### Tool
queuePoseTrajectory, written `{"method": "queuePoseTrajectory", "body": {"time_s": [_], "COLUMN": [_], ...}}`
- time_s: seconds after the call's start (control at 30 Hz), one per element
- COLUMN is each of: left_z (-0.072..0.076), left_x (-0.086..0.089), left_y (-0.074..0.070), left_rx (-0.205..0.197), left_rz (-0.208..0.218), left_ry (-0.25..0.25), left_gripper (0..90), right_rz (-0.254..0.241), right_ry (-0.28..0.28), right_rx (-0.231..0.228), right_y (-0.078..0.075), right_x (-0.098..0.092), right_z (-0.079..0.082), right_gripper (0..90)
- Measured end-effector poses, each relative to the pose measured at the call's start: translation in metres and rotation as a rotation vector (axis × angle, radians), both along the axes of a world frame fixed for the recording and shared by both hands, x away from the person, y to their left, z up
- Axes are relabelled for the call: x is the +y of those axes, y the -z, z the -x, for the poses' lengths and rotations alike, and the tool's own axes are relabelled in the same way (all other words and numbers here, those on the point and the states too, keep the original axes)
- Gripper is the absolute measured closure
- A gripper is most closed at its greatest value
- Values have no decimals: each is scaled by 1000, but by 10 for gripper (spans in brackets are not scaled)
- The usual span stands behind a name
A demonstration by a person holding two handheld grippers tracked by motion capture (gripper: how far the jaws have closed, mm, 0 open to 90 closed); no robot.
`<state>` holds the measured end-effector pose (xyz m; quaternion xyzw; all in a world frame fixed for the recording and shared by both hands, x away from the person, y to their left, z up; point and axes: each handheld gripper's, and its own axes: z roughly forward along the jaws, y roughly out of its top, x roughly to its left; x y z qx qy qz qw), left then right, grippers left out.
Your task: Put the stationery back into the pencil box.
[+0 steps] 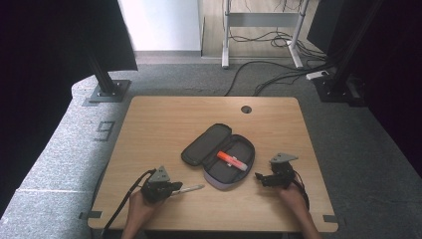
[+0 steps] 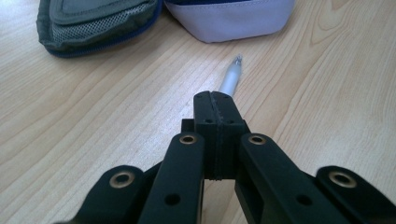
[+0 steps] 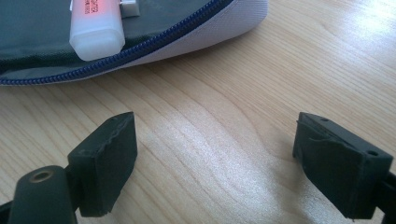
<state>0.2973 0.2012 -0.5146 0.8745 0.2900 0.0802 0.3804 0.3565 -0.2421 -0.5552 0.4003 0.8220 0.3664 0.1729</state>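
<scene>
Left gripper (image 2: 217,100): jaws pressing together on a pale pen (image 2: 230,77), its tip pointing toward the open pencil case (image 1: 219,155); the pen is hanging just above the wooden desk (image 1: 164,124), near the case's front edge. Right gripper (image 3: 215,154): jaws standing wide apart, holding nothing, resting near the case's right side. Orange highlighter (image 1: 231,160): lying inside the case.

Matt fabric pencil case (image 1: 219,155), wood-grain table (image 1: 164,124)
</scene>
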Motion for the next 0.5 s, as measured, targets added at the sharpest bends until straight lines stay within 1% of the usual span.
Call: {"method": "queuePoseTrajectory", "body": {"time_s": [0.07, 0.1, 0.13, 0.17, 0.23, 0.3, 0.33, 0.4, 0.5], "left_z": [-1, -1, -1, -2, -4, -7, -8, -9, -13], "left_x": [-1, -2, -3, -3, -4, -5, -7, -10, -12], "left_y": [2, 2, 3, 4, 7, 10, 12, 16, 22], "left_rx": [7, 4, -5, -6, -5, 2, 5, 2, 9], "left_rz": [7, 4, -6, -13, -17, -8, -9, -26, -36], "left_ry": [23, 21, 10, 9, 7, 16, 26, 25, 32], "left_gripper": [896, 890, 856, 779, 753, 713, 706, 682, 685], "right_rz": [0, 0, 0, 0, -1, 0, 0, 0, -1], "right_ry": [0, 0, 0, 0, 0, 0, 0, 0, 0], "right_rx": [0, 0, 0, 0, 0, 0, 0, 0, 0], "right_y": [0, 0, 0, 0, 0, 0, 0, 0, 0], "right_x": [0, 0, 0, 0, 0, 0, 0, 0, 0], "right_z": [0, 0, 0, 0, 0, 0, 0, 0, 0], "right_gripper": [135, 135, 135, 135, 135, 135, 135, 135, 135]}}
